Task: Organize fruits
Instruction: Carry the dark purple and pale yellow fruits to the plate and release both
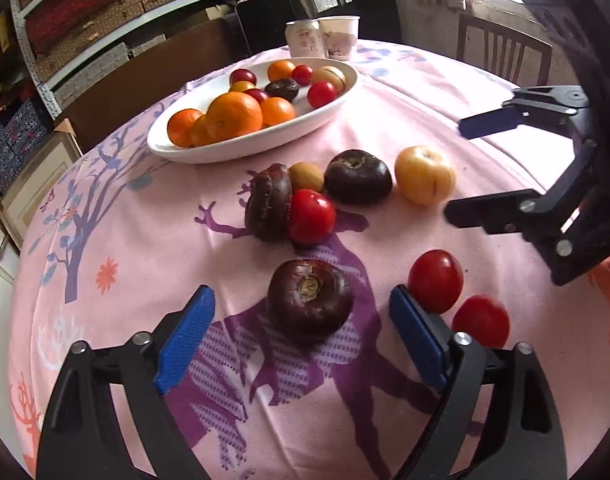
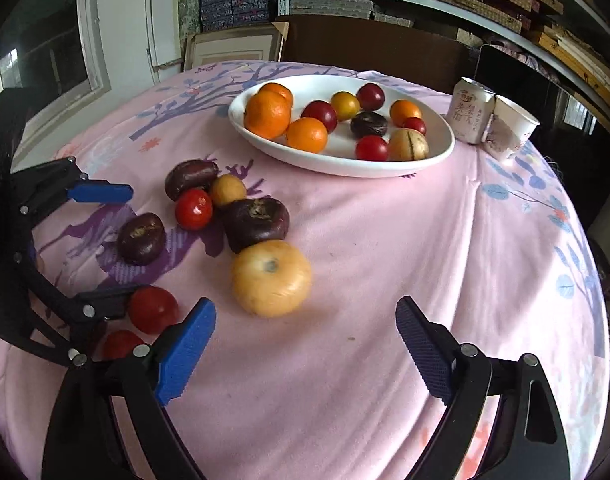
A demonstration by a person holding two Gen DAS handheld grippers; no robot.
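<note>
While both claws, left [image 1: 301, 334] & right [image 2: 305, 344], gape w/ nothing held, dark fruit [image 1: 310, 302] sits btwn left's pads on worktop [image 1: 405, 92], right-pad-hidden tomato [image 1: 436, 281] adjacent; can [image 2: 471, 110] script illegible.

Can [image 2: 472, 111] beside paper cup [image 2: 511, 133], far side of worktop: vertical Chinese characters printed on label, too small and blurred to read. No other text legible.

A plate [image 2: 425, 158] of fruit sits toward the tabletop's [image 2: 425, 260] far edge, a can [image 2: 471, 110] and cup [image 2: 511, 132] just beside it. Loose fruit [image 2: 271, 278] lies clustered nearer the middle.
</note>
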